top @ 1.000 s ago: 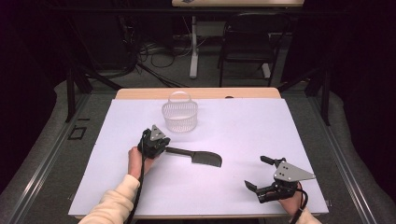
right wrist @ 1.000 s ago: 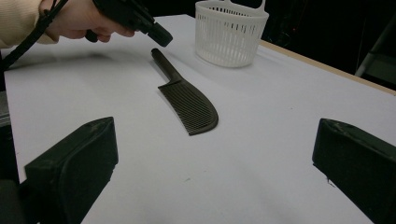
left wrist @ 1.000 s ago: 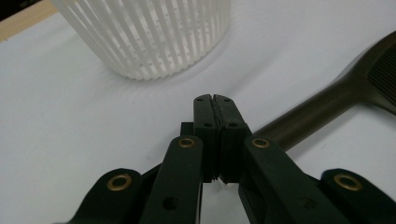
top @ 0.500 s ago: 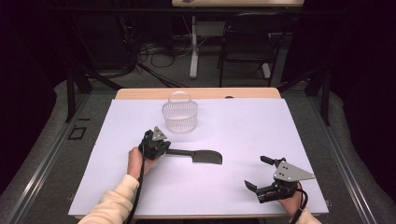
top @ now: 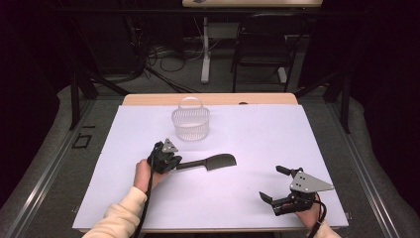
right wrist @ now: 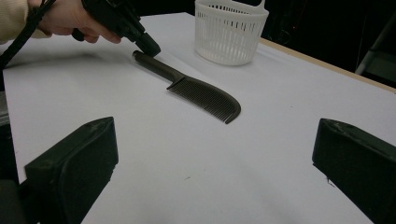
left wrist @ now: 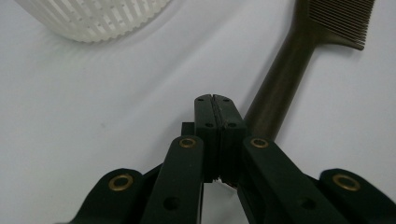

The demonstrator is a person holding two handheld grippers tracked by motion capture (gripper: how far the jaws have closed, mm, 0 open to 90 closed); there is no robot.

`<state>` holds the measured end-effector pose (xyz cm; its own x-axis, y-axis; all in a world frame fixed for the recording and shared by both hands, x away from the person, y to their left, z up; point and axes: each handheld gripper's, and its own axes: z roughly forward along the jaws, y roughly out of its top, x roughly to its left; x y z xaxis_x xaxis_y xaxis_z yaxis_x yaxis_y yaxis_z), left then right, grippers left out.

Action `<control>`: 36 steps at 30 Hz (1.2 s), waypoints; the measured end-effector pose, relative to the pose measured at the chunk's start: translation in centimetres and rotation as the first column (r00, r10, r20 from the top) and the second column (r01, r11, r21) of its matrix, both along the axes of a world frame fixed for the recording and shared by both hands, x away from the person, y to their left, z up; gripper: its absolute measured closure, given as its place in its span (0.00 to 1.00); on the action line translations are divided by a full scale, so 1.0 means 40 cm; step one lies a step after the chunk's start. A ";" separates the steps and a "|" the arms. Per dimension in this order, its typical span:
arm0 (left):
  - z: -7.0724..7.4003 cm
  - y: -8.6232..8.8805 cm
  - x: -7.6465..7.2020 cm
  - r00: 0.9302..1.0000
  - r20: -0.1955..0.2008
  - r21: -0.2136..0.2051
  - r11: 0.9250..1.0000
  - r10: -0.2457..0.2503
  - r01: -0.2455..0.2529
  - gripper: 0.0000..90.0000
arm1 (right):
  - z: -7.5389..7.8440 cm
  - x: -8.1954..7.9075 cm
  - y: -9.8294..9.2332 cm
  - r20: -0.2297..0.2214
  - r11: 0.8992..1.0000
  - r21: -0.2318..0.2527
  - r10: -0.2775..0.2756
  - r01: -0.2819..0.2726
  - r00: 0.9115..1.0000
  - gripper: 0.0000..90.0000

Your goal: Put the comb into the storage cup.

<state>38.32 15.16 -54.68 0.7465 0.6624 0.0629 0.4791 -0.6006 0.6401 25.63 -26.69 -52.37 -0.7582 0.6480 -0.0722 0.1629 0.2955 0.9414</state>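
Note:
A dark comb (top: 213,162) lies flat mid-table, teeth end to the right, handle to the left. My left gripper (top: 177,161) is shut at the handle's left end. In the left gripper view its jaws (left wrist: 215,105) press together with nothing between them, and the comb handle (left wrist: 280,79) runs past just to their right. From the right gripper view, the left gripper (right wrist: 149,46) tip sits at the end of the comb (right wrist: 201,93). My right gripper (top: 271,183) stands open near the table's front right, empty, well apart from the comb.
A white slotted basket (top: 190,124) with a handle stands upright behind the comb, toward the back of the white table (top: 297,139); it also appears as the basket (right wrist: 231,30) and basket (left wrist: 93,18). Chairs and cables lie beyond the far edge.

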 end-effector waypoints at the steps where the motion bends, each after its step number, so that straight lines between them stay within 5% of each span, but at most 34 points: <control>1: 0.000 0.000 -0.002 1.000 -0.004 0.000 1.000 -0.004 0.004 0.99 | 0.000 0.000 0.000 0.001 1.000 -0.002 0.002 -0.002 1.000 0.00; 27: 0.003 -0.010 -0.026 0.998 -0.054 0.007 1.000 -0.013 0.013 0.98 | -0.002 0.002 0.003 -0.001 1.000 -0.006 0.006 -0.006 1.000 0.00; 30: 0.007 -0.009 -0.027 0.999 -0.045 -0.002 1.000 -0.005 0.005 0.91 | -0.001 0.002 0.003 -0.002 1.000 -0.008 0.005 -0.005 1.000 0.00; 36: 0.033 0.004 -0.027 1.000 -0.002 -0.016 0.999 0.031 -0.031 0.61 | -0.001 0.003 0.003 -0.001 1.000 -0.006 0.005 -0.005 1.000 0.00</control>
